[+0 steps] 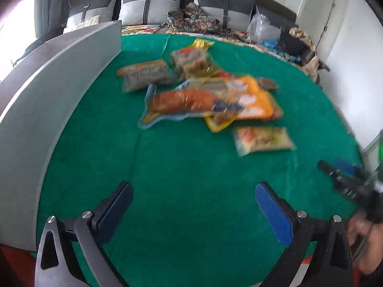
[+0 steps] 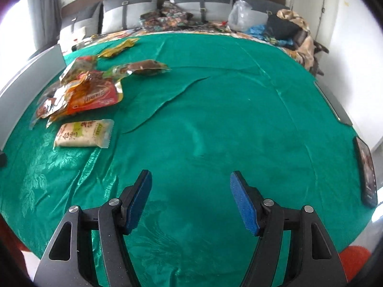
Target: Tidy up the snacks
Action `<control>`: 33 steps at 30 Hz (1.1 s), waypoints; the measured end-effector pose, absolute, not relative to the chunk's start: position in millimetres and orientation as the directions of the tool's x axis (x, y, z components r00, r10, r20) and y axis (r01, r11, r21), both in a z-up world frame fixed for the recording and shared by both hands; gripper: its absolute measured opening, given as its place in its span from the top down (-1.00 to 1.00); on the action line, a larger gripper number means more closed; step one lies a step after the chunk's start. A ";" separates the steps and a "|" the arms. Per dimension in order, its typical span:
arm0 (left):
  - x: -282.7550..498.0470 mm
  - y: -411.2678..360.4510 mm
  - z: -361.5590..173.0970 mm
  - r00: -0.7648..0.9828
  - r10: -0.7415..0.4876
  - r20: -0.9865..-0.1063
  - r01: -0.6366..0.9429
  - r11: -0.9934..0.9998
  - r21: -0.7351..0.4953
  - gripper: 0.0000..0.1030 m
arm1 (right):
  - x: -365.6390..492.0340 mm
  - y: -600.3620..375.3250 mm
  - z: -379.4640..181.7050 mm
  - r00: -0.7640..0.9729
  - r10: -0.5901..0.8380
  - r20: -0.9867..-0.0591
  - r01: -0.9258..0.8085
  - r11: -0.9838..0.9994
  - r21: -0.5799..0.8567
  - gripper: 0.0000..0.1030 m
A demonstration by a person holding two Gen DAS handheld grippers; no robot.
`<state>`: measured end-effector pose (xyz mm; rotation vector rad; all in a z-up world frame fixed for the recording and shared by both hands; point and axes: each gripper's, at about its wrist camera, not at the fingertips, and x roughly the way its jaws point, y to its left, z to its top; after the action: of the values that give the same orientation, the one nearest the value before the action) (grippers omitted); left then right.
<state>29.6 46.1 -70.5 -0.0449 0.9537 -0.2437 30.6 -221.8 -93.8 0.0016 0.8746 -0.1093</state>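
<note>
A heap of snack packets point(image 1: 205, 95) lies on the green cloth point(image 1: 191, 179), ahead of my left gripper point(image 1: 192, 193), which is open and empty. A pale packet point(image 1: 263, 140) lies apart at the heap's near right. In the right wrist view the heap point(image 2: 79, 93) is at the far left, with the pale packet point(image 2: 83, 134) nearest and a brown packet point(image 2: 143, 68) farther back. My right gripper point(image 2: 191, 181) is open and empty over bare cloth. It also shows in the left wrist view point(image 1: 344, 179) at the right edge, blurred.
A grey box wall point(image 1: 47, 91) stands along the left side of the cloth. A dark phone point(image 2: 366, 169) lies at the right edge. Behind the cloth are grey cushions point(image 2: 198, 4), a plastic bag point(image 2: 239, 16) and bundled fabrics point(image 2: 294, 31).
</note>
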 end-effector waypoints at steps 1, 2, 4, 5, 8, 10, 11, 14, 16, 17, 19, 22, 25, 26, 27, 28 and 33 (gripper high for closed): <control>28.2 48.3 -76.4 0.551 -0.212 -0.807 0.184 0.974 -0.130 -0.96 | 30.9 -218.4 -97.3 0.635 -0.090 -0.768 0.089 0.995 -0.043 -0.38; 27.6 52.4 -80.6 0.549 -0.205 -0.810 0.184 0.975 -0.122 -0.96 | 28.6 -215.9 -100.8 0.632 -0.083 -0.771 0.083 0.996 -0.039 -0.38; 26.8 56.2 -91.3 0.539 -0.189 -0.821 0.179 0.978 -0.108 -0.95 | 26.0 -215.8 -105.0 0.635 -0.071 -0.769 0.082 0.996 -0.024 -0.41; 24.6 56.4 -92.1 0.554 -0.177 -0.813 0.185 0.979 -0.087 -0.95 | 24.8 -214.9 -106.1 0.633 -0.070 -0.771 0.088 0.996 -0.018 -0.46; 25.5 53.0 -98.3 0.559 -0.148 -0.816 0.200 0.979 -0.040 -0.96 | 25.6 -214.8 -107.9 0.638 -0.068 -0.767 0.095 0.995 -0.009 -0.52; 26.4 51.8 -100.2 0.564 -0.132 -0.815 0.201 0.979 -0.020 -0.98 | 25.0 -213.6 -108.9 0.644 -0.069 -0.761 0.097 0.995 -0.008 -0.57; 26.2 51.1 -100.9 0.570 -0.125 -0.812 0.199 0.980 -0.011 -0.99 | 24.7 -212.8 -109.4 0.648 -0.069 -0.759 0.096 0.995 -0.008 -0.61; 26.8 51.9 -101.8 0.575 -0.123 -0.809 0.197 0.980 -0.009 -1.00 | 23.6 -210.6 -110.9 0.659 -0.070 -0.749 0.095 0.995 -0.009 -0.65; 27.5 51.7 -101.7 0.579 -0.123 -0.806 0.200 0.980 -0.006 -1.00 | 24.1 -209.7 -111.0 0.659 -0.070 -0.749 0.094 0.996 -0.010 -0.66; 27.1 51.9 -102.0 0.580 -0.123 -0.805 0.202 0.979 -0.004 -1.00 | 24.5 -209.2 -111.2 0.658 -0.069 -0.750 0.093 0.996 -0.011 -0.68; 27.6 51.9 -102.1 0.582 -0.122 -0.804 0.202 0.979 -0.002 -1.00 | 25.3 -208.6 -111.3 0.655 -0.067 -0.753 0.091 0.996 -0.009 -0.69; 28.7 51.7 -102.2 0.582 -0.120 -0.805 0.201 0.980 -0.001 -1.00 | 27.0 -208.1 -110.7 0.646 -0.065 -0.761 0.089 0.996 -0.010 -0.70; 28.2 51.3 -101.9 0.583 -0.119 -0.804 0.200 0.980 0.000 -1.00 | 28.1 -208.2 -109.7 0.641 -0.063 -0.765 0.088 0.996 -0.009 -0.70; 28.0 51.5 -102.0 0.584 -0.119 -0.803 0.200 0.980 0.000 -1.00 | 28.3 -208.0 -109.7 0.640 -0.063 -0.766 0.088 0.996 -0.009 -0.70; 27.8 51.5 -102.0 0.586 -0.119 -0.802 0.200 0.980 0.001 -1.00 | 28.6 -207.8 -109.6 0.638 -0.064 -0.767 0.088 0.996 -0.009 -0.70; 28.0 51.0 -102.0 0.587 -0.119 -0.801 0.200 0.980 0.001 -1.00 | 28.7 -207.9 -109.5 0.638 -0.063 -0.768 0.088 0.996 -0.009 -0.70; 28.1 50.6 -102.5 0.590 -0.119 -0.799 0.200 0.980 0.002 -1.00 | 29.2 -206.9 -109.9 0.635 -0.063 -0.770 0.087 0.996 -0.009 -0.71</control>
<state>28.1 50.6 -102.5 0.0951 0.9218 -0.1857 29.2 -206.9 -109.9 0.0301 0.8782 -0.0857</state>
